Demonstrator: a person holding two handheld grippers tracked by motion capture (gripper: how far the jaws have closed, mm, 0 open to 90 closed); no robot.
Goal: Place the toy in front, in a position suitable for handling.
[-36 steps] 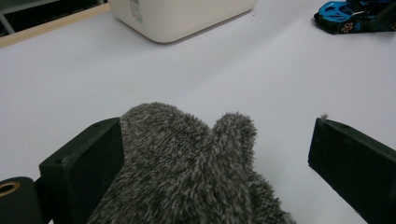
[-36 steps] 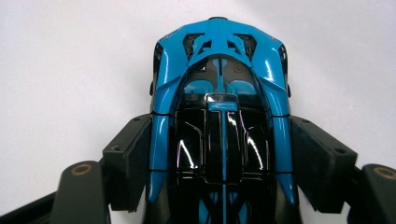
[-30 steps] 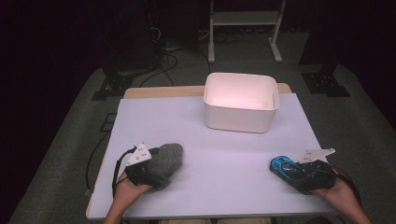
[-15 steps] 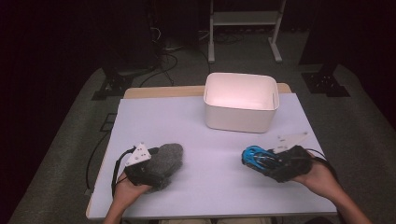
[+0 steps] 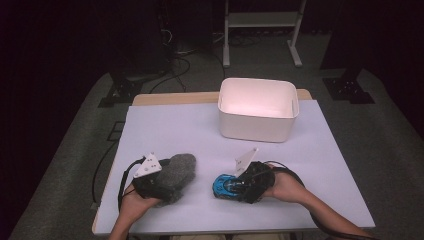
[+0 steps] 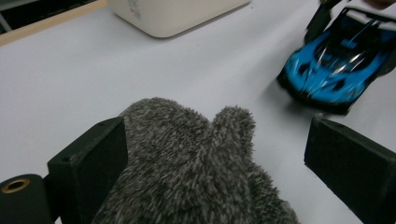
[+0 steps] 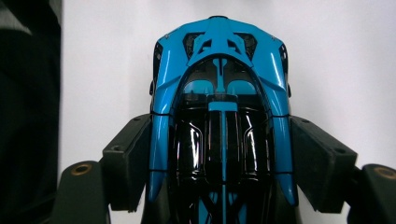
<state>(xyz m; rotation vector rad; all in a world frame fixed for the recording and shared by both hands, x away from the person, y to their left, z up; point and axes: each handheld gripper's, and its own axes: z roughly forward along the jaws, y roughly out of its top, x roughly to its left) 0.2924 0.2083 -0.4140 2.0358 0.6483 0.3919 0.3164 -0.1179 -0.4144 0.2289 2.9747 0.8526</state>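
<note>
Right claw [image 5: 231, 186] clamps blue toy car [image 5: 226, 185] lengthwise between its jaws, left claw [image 5: 172, 172] apart around grey plush [image 5: 175, 172], on white desk [image 5: 175, 125] in dark room.

A lab-style recording room, lit only over my table

I work at a white-topped table [image 5: 165, 130] on grey carpet [image 5: 65, 150], with darkness all round. Black cables [image 5: 177, 60] trail over the floor at upper centre, a white metal stand [image 5: 260, 20] rises at the top of the frame, and black equipment feet [image 5: 350, 90] sit at the upper right.
</note>
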